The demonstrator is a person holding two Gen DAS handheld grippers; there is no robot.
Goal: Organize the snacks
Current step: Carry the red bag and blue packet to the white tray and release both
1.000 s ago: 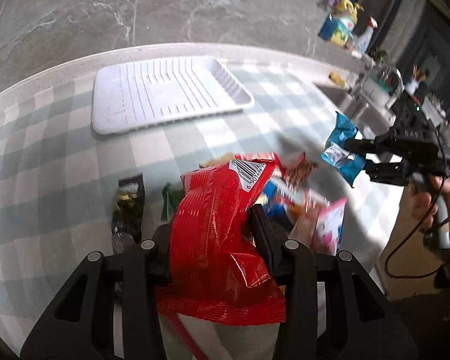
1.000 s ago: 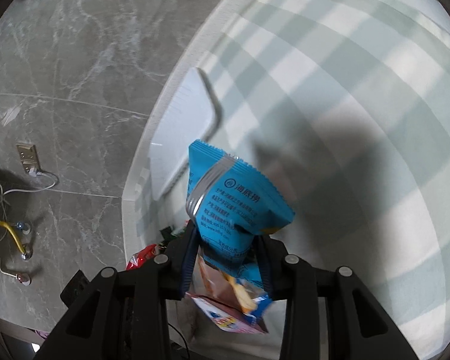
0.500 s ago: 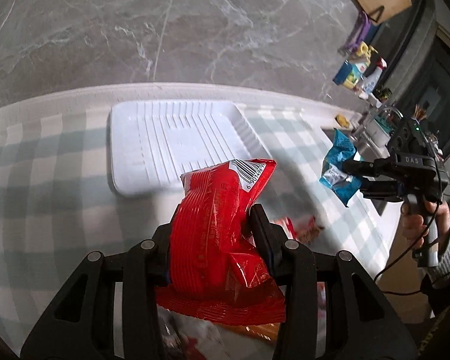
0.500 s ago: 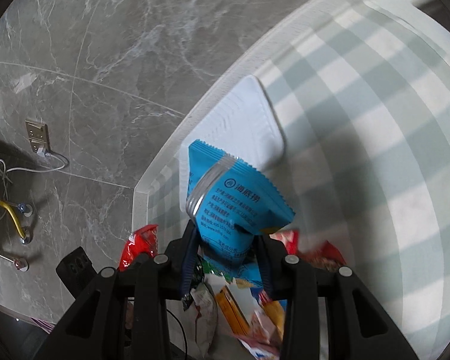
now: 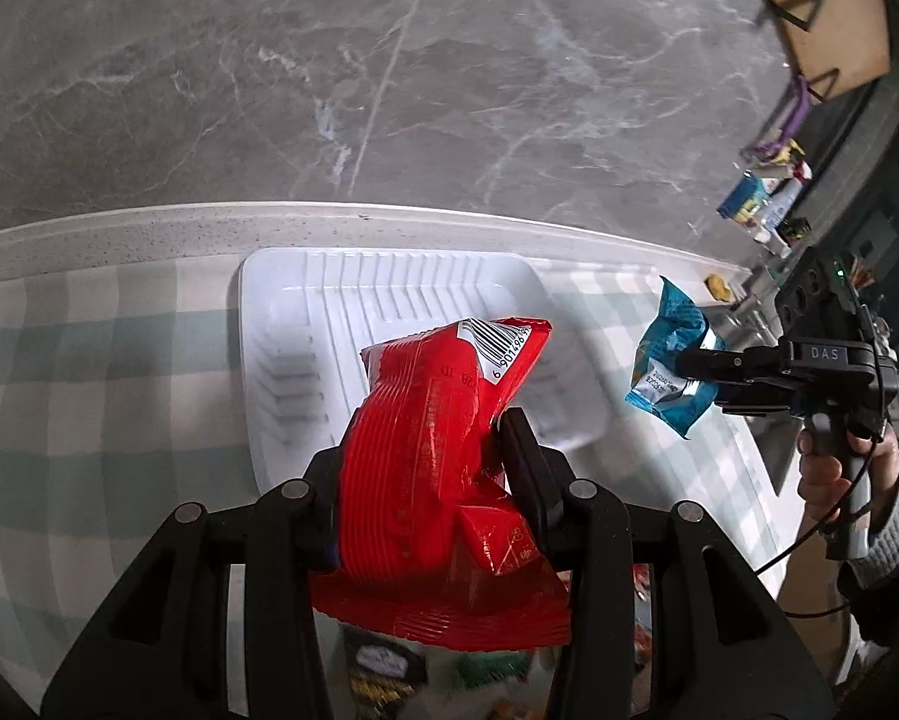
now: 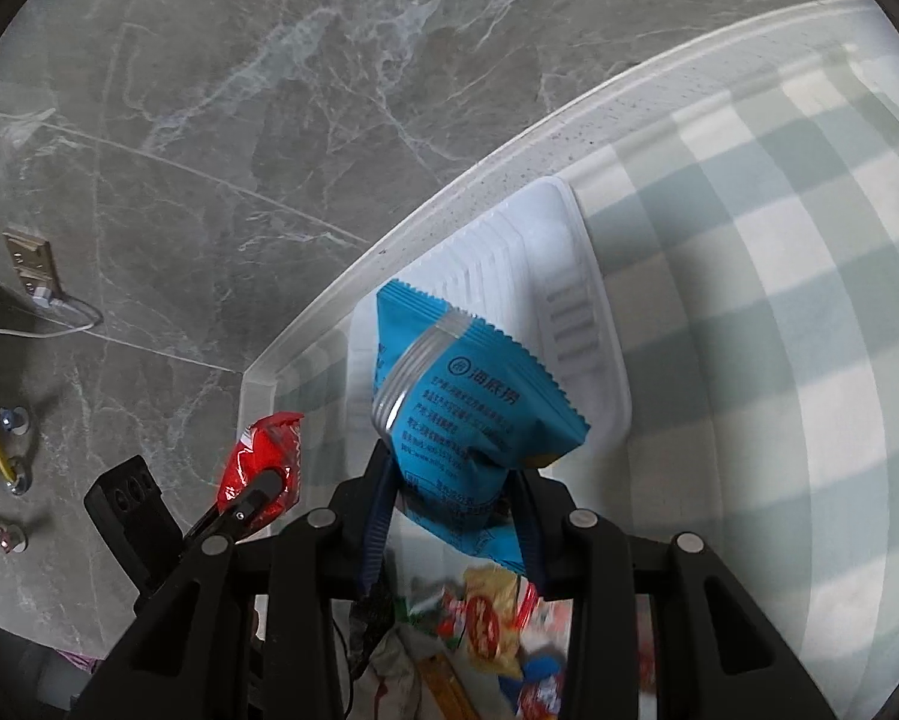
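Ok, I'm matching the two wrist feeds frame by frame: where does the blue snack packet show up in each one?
Left wrist view: the blue snack packet is at mid-right, held by the right gripper.
Right wrist view: the blue snack packet is at centre, clamped between the fingers, printed side facing the camera.
Shared landmark: the white ribbed tray against the counter's back edge, beyond the packet in both.

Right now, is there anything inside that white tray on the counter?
The ribbed floor of the white tray that shows looks bare. The red snack bag held in the left gripper covers its near part, so that corner cannot be checked.
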